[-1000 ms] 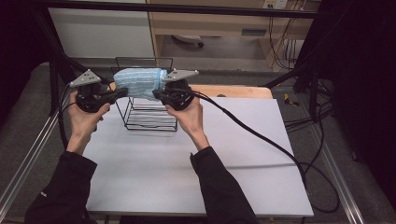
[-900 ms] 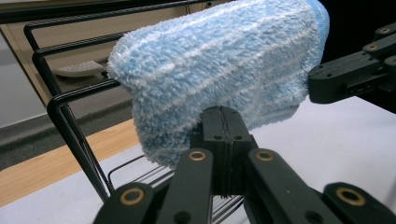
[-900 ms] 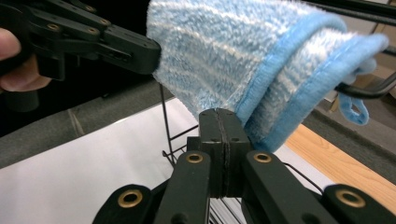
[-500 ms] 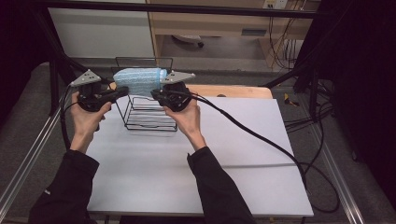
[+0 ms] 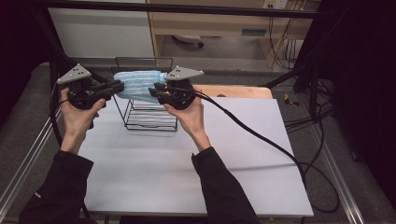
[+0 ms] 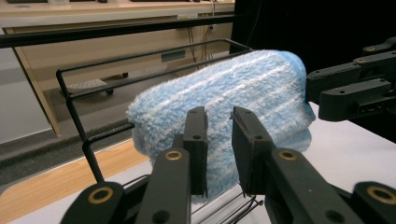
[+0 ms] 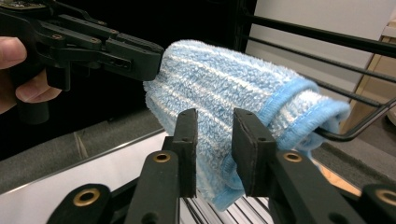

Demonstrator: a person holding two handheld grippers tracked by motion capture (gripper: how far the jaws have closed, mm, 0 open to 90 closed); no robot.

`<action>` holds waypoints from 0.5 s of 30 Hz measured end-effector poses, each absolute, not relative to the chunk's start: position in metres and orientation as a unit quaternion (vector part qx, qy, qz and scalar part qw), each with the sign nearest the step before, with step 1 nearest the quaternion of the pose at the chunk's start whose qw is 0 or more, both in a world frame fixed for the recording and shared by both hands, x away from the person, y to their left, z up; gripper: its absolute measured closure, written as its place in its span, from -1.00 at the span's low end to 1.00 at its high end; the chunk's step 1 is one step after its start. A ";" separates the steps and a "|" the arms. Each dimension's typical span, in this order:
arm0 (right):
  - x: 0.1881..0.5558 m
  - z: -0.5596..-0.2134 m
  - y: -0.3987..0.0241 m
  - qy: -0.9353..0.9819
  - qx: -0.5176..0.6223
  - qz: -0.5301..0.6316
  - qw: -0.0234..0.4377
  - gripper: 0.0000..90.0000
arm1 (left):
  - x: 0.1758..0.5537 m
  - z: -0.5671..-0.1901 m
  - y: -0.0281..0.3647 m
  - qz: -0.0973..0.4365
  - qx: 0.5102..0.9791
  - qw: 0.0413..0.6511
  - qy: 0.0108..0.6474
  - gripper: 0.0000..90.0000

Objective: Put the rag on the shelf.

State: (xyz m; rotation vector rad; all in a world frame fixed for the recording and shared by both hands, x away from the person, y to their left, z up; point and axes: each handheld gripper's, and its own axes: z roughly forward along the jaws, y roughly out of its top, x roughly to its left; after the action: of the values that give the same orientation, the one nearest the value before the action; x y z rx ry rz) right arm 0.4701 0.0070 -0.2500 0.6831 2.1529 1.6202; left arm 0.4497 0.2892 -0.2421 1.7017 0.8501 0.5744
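From the high view, your left gripper (image 5: 116, 87) sits at the left end of the blue towel (image 5: 137, 85) and your right gripper (image 5: 156, 92) at its right end, both pointing inward toward each other. The towel hangs folded over the top bar of the black wire rack (image 5: 149, 114), which stands on the far part of the white desk (image 5: 187, 163), left of its middle; a wooden board (image 5: 243, 91) lies at the far edge just right of the rack. Each black cable trails back from its gripper, the right one curling across the desk to the right. In the left gripper view, your left gripper (image 6: 218, 140) has its jaws a small way apart, having just been opening, with a narrow gap between them; the towel (image 6: 233, 88) sits right behind that gap, draped over the rack's rail (image 6: 79, 116), and the pads are not pinching it, so the grasp is released. Your other gripper shows at the right end of the towel, up against its edge. In the right gripper view, your right gripper (image 7: 215, 144) stands the same way: jaws slightly parted after just opening, nothing clenched between them, the towel's (image 7: 219, 79) hemmed edge hanging just beyond the pads. The far left gripper (image 7: 140, 58) rests against the towel's other end, with your hand (image 7: 14, 70) behind it.
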 end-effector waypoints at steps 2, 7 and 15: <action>0.470 -0.248 0.006 0.759 0.243 0.576 0.180 0.53 | 0.449 -0.240 0.289 0.244 0.717 0.547 0.357 0.66; 0.469 -0.242 0.001 0.755 0.245 0.579 0.184 0.48 | 0.447 -0.235 0.288 0.245 0.718 0.547 0.354 0.62; 0.467 -0.236 -0.004 0.753 0.247 0.582 0.184 0.37 | 0.446 -0.229 0.286 0.253 0.718 0.544 0.353 0.53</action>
State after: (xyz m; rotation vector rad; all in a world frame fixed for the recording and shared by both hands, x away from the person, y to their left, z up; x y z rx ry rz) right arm 0.4671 -0.0043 -0.2361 0.6965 2.1219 1.6407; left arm 0.4462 0.2857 -0.2293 1.7026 0.8374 0.6012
